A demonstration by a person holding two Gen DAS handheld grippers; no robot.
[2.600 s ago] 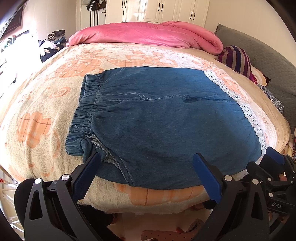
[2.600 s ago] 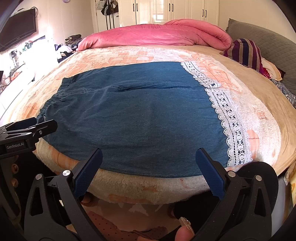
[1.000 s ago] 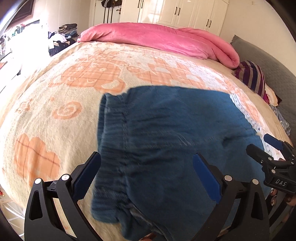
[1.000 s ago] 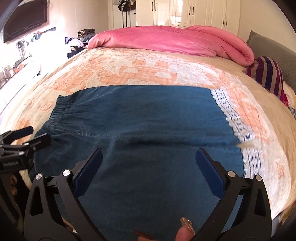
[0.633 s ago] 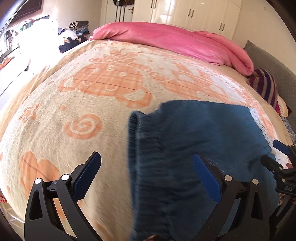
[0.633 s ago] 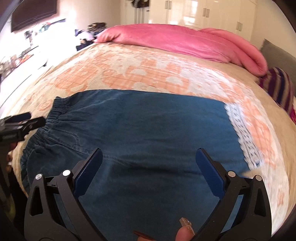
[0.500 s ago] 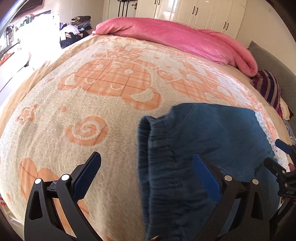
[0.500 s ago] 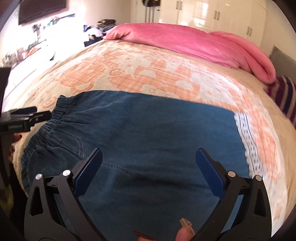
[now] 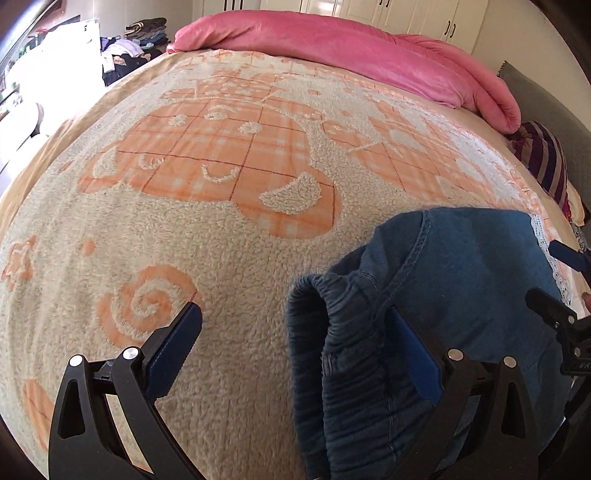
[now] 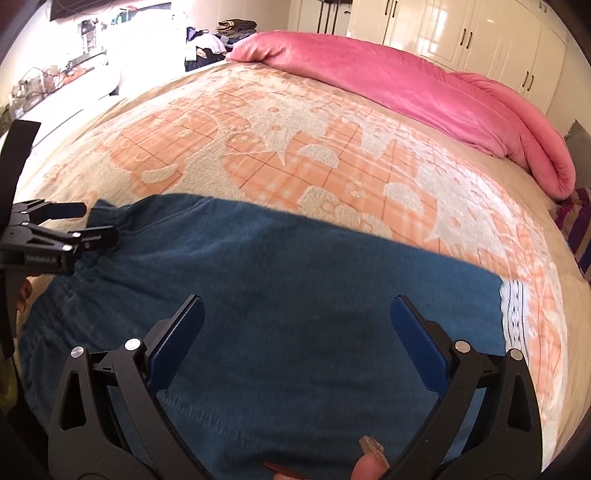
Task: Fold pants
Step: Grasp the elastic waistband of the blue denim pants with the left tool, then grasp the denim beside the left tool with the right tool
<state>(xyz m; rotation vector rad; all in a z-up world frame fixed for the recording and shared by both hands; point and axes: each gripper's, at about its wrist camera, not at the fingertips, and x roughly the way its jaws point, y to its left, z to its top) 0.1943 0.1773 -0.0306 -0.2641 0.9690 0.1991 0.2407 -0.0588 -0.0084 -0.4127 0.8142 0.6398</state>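
Blue denim pants (image 10: 295,266) lie flat across the orange-and-cream blanket (image 10: 295,147), with the elastic waistband to the left and a white lace hem (image 10: 517,317) to the right. My left gripper (image 9: 295,347) is open at the waistband (image 9: 317,332), which stands bunched up between its fingers. Its right pad (image 9: 413,354) rests against the denim. The right wrist view shows the left gripper (image 10: 77,225) at the waistband corner. My right gripper (image 10: 297,339) hangs open above the middle of the pants, holding nothing. In the left wrist view the right gripper (image 9: 561,317) shows at the right edge.
A rolled pink duvet (image 10: 406,85) lies along the far side of the bed. A striped pillow (image 9: 543,162) and a grey headboard (image 9: 554,99) are at the right. White wardrobes (image 10: 461,33) stand behind, and a pile of clothes (image 9: 125,55) lies off to the left. A fingertip (image 10: 369,465) shows at the bottom.
Both grippers have moved forward over the bed. The left one swung left to the waistband, which now stands bunched between its open fingers. The right one is over the middle of the pants.
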